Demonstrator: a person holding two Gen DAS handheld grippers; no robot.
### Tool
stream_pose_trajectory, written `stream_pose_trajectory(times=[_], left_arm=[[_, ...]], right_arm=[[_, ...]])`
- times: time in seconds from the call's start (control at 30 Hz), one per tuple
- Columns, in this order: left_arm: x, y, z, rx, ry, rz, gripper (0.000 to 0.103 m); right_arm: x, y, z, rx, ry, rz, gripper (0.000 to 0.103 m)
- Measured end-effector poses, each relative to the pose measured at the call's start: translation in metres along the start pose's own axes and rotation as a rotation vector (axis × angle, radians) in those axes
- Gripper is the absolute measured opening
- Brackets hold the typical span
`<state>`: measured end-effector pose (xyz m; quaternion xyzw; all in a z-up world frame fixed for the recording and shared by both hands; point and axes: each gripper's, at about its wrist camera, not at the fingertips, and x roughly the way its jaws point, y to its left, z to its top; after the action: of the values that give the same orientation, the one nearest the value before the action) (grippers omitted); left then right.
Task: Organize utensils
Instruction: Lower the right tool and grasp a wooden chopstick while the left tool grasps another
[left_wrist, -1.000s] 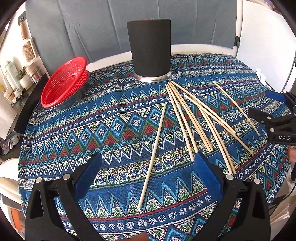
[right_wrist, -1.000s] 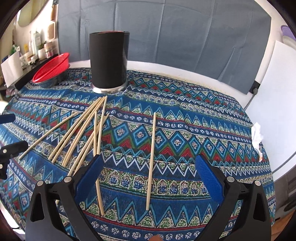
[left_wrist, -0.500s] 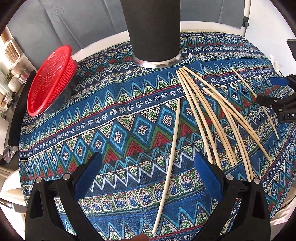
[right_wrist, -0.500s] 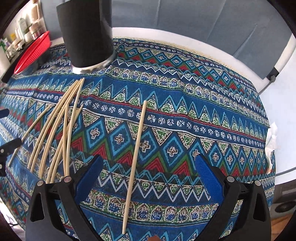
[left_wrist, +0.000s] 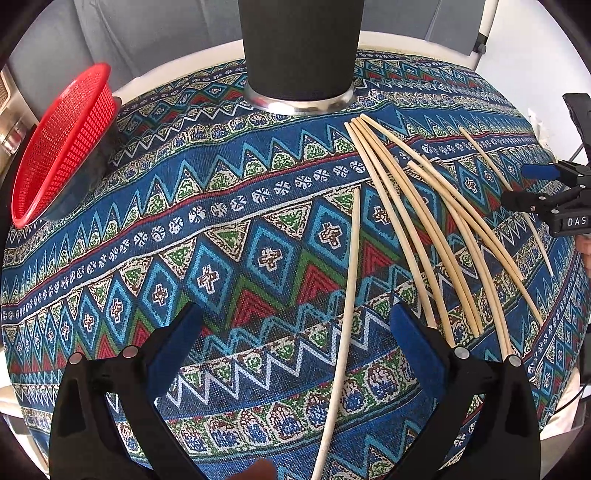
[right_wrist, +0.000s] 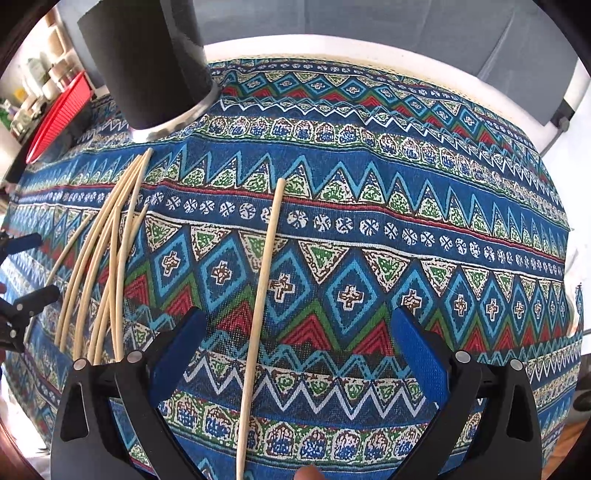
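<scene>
Two open grippers are shown low over a patterned cloth (left_wrist: 229, 266), each with one loose chopstick between its spread fingers and nothing clamped. In the left wrist view, the left gripper (left_wrist: 295, 332) is seen with a lone stick (left_wrist: 349, 280) lying on the cloth between the jaws, nearer the right pad; the stick's long axis runs near to far, almost along the fingers, its far tip pointing toward the black holder (left_wrist: 301, 48). In the right wrist view, the right gripper (right_wrist: 295, 332) frames another stick (right_wrist: 264, 280), nearer its left pad and leaning slightly right at the far end. A bundle (left_wrist: 436, 229) of further sticks is fanned between the two tools. Neither stick is touched. Since each stick lies lengthwise to its fingers, a closing across the shaft is judged feasible. A red basket (left_wrist: 59, 147) stands far left.
</scene>
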<state>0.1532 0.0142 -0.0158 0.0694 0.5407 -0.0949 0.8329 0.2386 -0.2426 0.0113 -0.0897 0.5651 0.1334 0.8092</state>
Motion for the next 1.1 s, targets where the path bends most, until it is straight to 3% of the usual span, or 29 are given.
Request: stream_pose_trajectory(times=[0.33,0.43,0.5,0.53,0.57,0.6,0.63,0.67,0.7,0.8,0.9,0.97,1.1], left_arm=[[0.001,-0.002,0.000,0.070,-0.023,-0.024,0.098],[-0.003,-0.003,-0.001,0.081,-0.030,-0.040,0.086],[-0.007,-0.001,-0.001,0.071,-0.022,-0.041,0.075],[-0.008,0.000,-0.001,0.071,-0.017,-0.041,0.072],[-0.009,0.001,-0.001,0.069,-0.014,-0.041,0.066],[-0.010,0.003,-0.002,0.067,-0.012,-0.039,0.058],[-0.011,0.004,-0.002,0.071,-0.009,-0.040,0.053],[-0.013,0.007,-0.004,0.074,-0.009,-0.048,0.042],[-0.014,0.010,-0.005,0.071,-0.012,-0.046,0.032],[-0.016,0.023,-0.009,0.042,-0.017,-0.055,0.009],[-0.019,0.039,-0.015,-0.013,-0.011,-0.073,0.005],[-0.022,0.044,-0.021,-0.008,-0.022,-0.038,0.005],[-0.029,0.057,-0.033,-0.054,-0.028,-0.031,0.005]], right_arm=[[0.006,-0.002,0.014,-0.040,0.094,0.015,0.096],[0.007,-0.001,0.014,-0.044,0.089,0.009,0.094],[0.004,-0.001,0.010,-0.035,0.080,0.006,0.089],[0.002,-0.002,0.009,-0.036,0.075,0.008,0.078],[-0.002,-0.003,0.008,-0.039,0.065,0.009,0.060],[-0.004,-0.005,0.008,-0.040,0.059,0.012,0.051],[-0.006,-0.008,0.009,-0.041,0.054,0.013,0.035],[-0.008,-0.012,0.008,-0.034,0.048,0.017,0.020],[-0.009,-0.017,0.008,-0.028,0.041,0.015,0.015],[-0.010,-0.030,0.006,-0.013,0.044,0.051,0.007],[-0.013,-0.043,0.001,0.019,0.046,0.074,0.005],[-0.016,-0.050,-0.003,0.048,0.040,0.122,0.004],[-0.033,-0.061,-0.009,0.094,-0.039,0.200,0.005]])
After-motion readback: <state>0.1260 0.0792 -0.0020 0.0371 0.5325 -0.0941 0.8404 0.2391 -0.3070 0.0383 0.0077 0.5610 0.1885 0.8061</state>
